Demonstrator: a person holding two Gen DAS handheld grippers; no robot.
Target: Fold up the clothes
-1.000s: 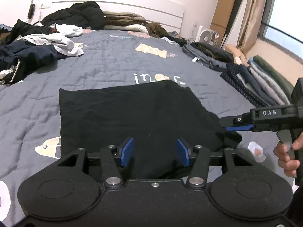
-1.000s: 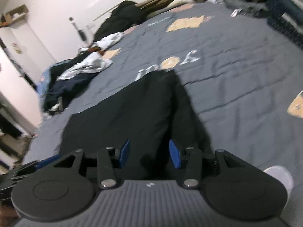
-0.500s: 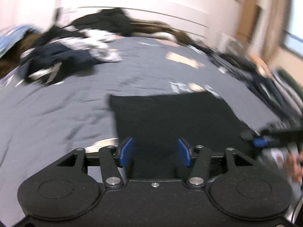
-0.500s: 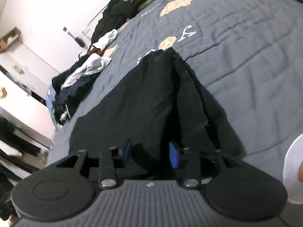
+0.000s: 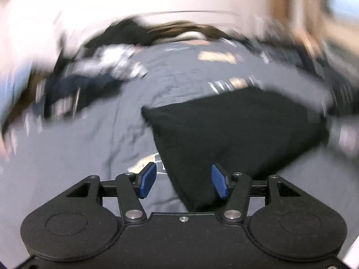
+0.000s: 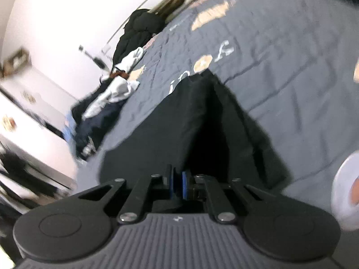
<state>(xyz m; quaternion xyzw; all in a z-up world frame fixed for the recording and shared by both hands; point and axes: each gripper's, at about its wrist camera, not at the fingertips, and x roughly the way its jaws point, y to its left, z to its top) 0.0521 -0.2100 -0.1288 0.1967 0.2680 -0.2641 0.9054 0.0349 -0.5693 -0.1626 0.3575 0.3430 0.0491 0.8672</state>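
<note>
Closed now, right gripper (image 6: 177, 185) pinches black garment (image 6: 179, 125); surroundings blurred.

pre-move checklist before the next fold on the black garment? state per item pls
1. Right gripper shut on the black folded garment: ok, blue pads together with cloth between them.
2. Left gripper open: ok.
3. Garment's near edge between the left gripper's pads: ok.
4. Left gripper touching cloth: cannot tell, view blurred.
5. Garment lying flat on the grey quilted bedspread: not ok, a ridge rises toward the right gripper.
6. Loose pile of dark and white clothes apart from garment: ok.
</note>
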